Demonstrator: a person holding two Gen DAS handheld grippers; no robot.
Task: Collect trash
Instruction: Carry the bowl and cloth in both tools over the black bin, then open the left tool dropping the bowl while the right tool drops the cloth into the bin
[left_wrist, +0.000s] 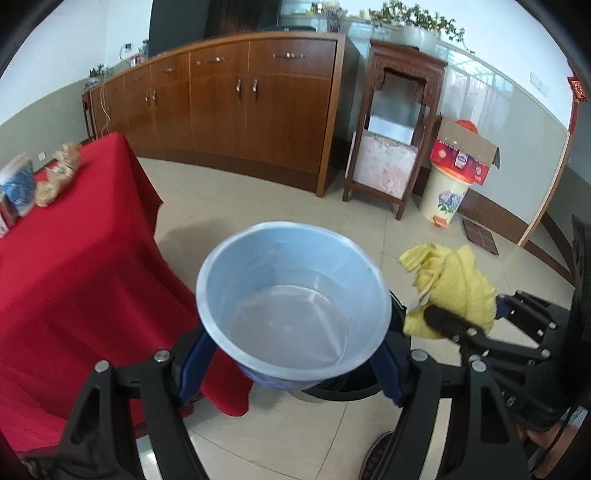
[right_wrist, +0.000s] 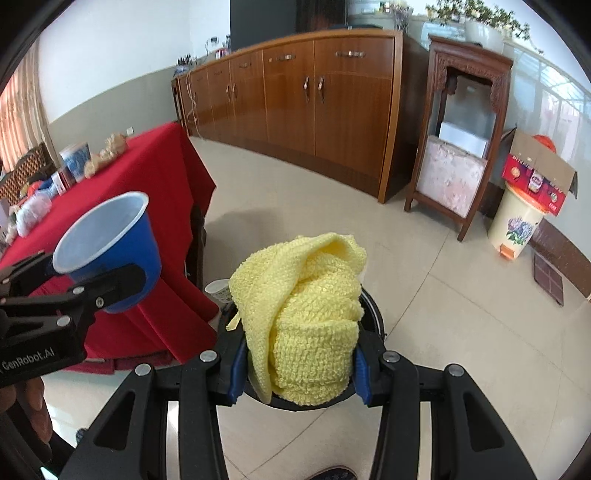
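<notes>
Both items were lifted clear of the red-draped table (right_wrist: 162, 177) and carried above a black-rimmed bin (right_wrist: 373, 310) on the floor beside that table; neither had been dropped yet. By my judgement the pickup stage was complete, with release pending.

The left gripper (left_wrist: 291, 354) stood fairly wide, its blue pads clamped on the sides of the blue cup (left_wrist: 291, 295), which appeared empty. The right gripper (right_wrist: 299, 365), about half closed, pinched the bunched yellow cloth (right_wrist: 306, 314) directly over the bin.

More clutter remained on the table.
</notes>
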